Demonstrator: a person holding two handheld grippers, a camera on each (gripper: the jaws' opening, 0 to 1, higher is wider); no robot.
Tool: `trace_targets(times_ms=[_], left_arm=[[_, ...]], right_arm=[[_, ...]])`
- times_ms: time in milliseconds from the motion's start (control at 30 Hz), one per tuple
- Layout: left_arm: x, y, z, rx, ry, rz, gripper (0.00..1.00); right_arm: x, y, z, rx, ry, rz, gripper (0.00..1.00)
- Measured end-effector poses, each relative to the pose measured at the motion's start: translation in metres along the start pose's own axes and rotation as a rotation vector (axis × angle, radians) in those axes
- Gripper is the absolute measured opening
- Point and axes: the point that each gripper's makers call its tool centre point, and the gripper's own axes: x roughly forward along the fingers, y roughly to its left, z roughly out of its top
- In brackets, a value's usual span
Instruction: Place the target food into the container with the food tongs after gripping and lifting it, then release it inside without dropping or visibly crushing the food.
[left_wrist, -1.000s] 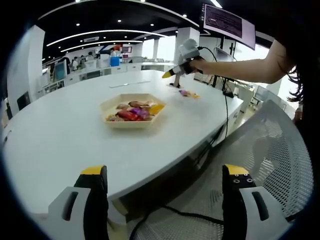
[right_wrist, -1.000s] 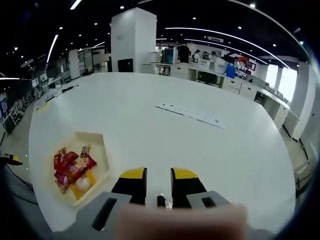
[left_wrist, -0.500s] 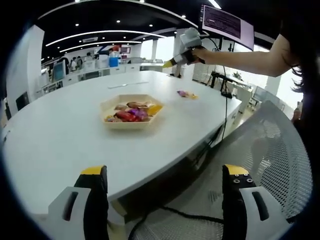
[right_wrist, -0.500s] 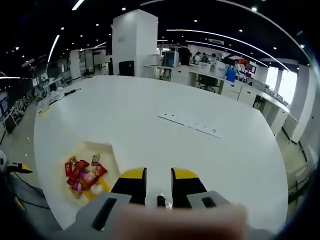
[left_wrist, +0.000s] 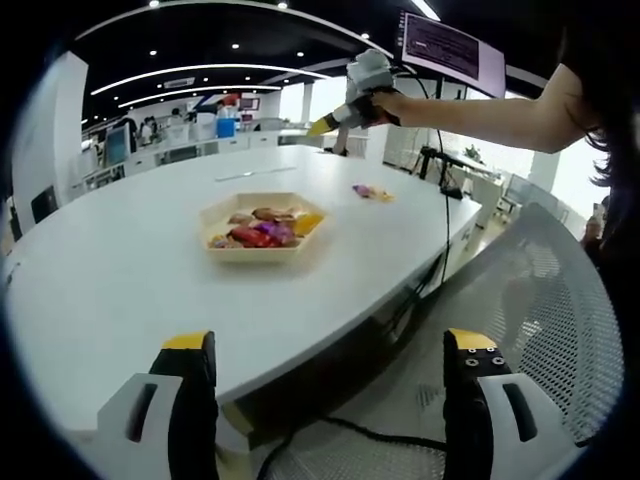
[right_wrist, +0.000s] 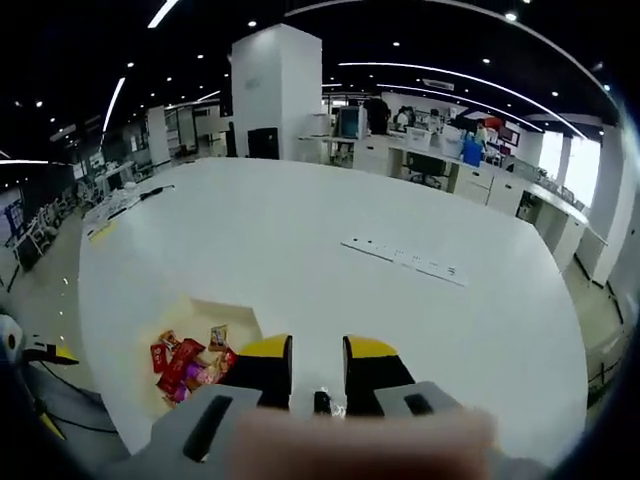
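A beige hexagonal tray (left_wrist: 305, 235) with several wrapped snacks (left_wrist: 258, 230) sits mid-table in the left gripper view. Two loose snacks (left_wrist: 370, 190) lie further along the table. My left gripper (left_wrist: 329, 342) stands wide open and empty, off the table's near edge. A person's arm holds my right gripper (left_wrist: 322, 126) high above the table's far side. In the right gripper view its jaws (right_wrist: 317, 350) stand close together with only a slim gap and nothing seen between them. They hover above the table, with the tray (right_wrist: 215, 312) and its snacks (right_wrist: 188, 360) just left of and below the tips.
A mesh chair back (left_wrist: 545, 300) stands to the right of the left gripper, with a cable on the floor. A power strip (right_wrist: 405, 258) lies across the white table (right_wrist: 300, 230). A monitor (left_wrist: 455, 45) hangs beyond the far side. Desks and people fill the background.
The right gripper has risen and travelled left over the table, toward the tray; in its own view the tray has slid closer under the jaws. The left gripper has held still.
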Motion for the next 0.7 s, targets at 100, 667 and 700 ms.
trace_targets(times_ms=[100,667,700], left_arm=[[0.0,0.0,0.001,-0.003,-0.005,0.002,0.91],[0.0,-0.001,0.002,0.0,-0.013,-0.003,0.9],[-0.001,-0.001,0.002,0.0,-0.014,-0.002,0.9]], right_arm=[[0.005,0.008,0.002,-0.013,0.013,0.009,0.19],[0.035,0.067,0.028,-0.033,0.006,0.112,0.19],[0.037,0.071,0.03,-0.034,0.007,0.119,0.19]])
